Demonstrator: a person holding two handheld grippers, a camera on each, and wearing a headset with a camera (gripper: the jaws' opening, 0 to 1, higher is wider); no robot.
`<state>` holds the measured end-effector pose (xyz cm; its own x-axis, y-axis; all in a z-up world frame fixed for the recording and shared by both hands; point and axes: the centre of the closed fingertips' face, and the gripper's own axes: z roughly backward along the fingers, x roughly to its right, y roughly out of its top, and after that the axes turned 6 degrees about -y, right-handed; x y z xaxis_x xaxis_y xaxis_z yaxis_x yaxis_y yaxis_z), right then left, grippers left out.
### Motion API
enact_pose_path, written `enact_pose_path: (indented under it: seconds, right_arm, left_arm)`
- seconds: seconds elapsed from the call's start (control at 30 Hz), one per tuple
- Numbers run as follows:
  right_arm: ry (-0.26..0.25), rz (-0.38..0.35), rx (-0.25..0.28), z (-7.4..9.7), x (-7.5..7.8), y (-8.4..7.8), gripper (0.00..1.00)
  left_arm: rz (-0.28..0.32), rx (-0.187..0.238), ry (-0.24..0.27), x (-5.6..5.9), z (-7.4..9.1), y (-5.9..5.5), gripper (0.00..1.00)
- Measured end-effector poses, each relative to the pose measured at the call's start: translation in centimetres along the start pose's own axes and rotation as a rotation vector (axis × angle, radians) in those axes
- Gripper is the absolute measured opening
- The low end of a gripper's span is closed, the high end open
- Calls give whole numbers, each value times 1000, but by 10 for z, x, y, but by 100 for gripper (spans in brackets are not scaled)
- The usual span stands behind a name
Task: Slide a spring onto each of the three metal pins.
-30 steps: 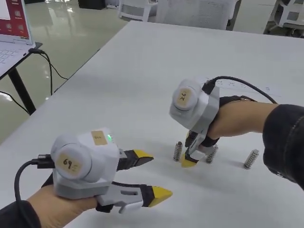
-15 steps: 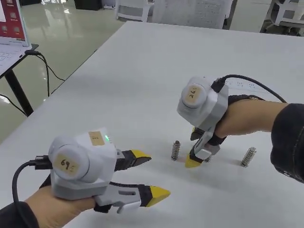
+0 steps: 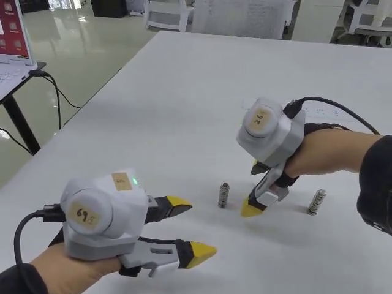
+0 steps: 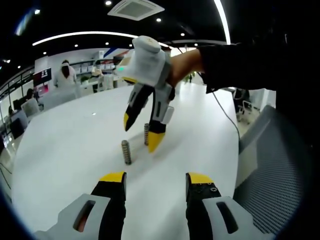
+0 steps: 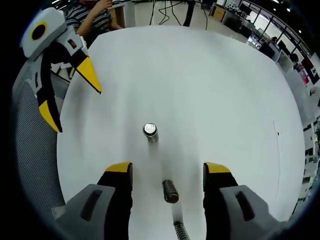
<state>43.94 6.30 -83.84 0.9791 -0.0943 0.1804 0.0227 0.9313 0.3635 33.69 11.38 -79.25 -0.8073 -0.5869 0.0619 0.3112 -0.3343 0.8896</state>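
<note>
Three short upright pins with coiled springs stand in a row on the white table (image 3: 184, 92). The left spring (image 3: 223, 195) and the right spring (image 3: 316, 201) show in the head view; the middle one is hidden behind my right gripper (image 3: 254, 205). That gripper points down at the table, open and holding nothing. In its own view the right gripper (image 5: 168, 170) has one spring (image 5: 170, 191) between its jaws and another spring (image 5: 150, 132) ahead. My left gripper (image 3: 191, 225) hovers open near the table's front. In its view two springs (image 4: 126, 151) stand under the right gripper (image 4: 141, 131).
A laptop (image 3: 9, 37) sits on a side stand beyond the table's left edge, with a cable hanging from it. Office chairs (image 3: 165, 12) stand past the far end. A black cable (image 3: 334, 107) trails from the right gripper.
My right gripper has drifted to the right, away from the left spring, and now covers the middle spring. The left gripper has stayed open and nearly still.
</note>
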Motion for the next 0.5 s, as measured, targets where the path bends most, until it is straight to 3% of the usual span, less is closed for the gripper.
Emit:
enact_pose_path:
  seconds: [0.5]
  right_arm:
    - [-43, -49, 27, 12, 11, -14, 61]
  left_arm:
    - [-8, -16, -4, 2, -2, -1, 42]
